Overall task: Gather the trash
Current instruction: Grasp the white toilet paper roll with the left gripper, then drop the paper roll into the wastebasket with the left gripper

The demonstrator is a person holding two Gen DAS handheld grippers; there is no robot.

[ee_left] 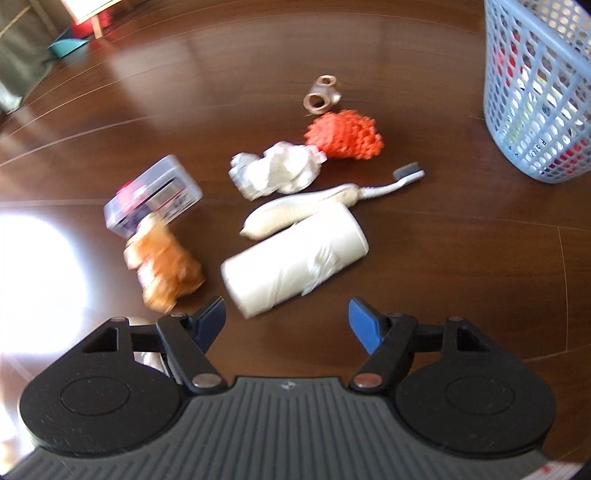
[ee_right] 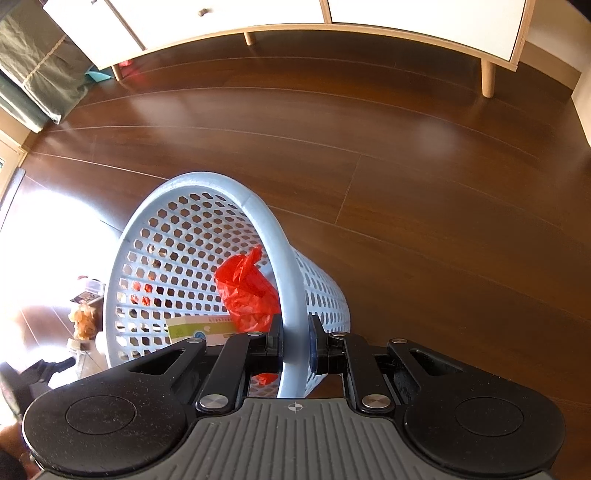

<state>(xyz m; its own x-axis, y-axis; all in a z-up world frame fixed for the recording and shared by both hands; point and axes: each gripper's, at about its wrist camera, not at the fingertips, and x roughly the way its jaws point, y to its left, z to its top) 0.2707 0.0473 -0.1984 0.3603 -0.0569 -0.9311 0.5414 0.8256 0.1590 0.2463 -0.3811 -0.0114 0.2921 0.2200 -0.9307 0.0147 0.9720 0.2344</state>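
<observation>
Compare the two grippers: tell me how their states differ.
The left gripper is open and holds nothing, with the trash lying beyond its fingers. The right gripper is shut on the basket rim. The left faces loose items on the floor; the right faces the basket. Both are black with blue pads.

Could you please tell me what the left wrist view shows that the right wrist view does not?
Left wrist only: open left gripper over a white roll, toothbrush, crumpled tissue and orange mesh ball.
Right wrist only: right gripper clamping the basket rim, red plastic bag inside, white cabinet.
Both: the blue basket on the wooden floor.
</observation>
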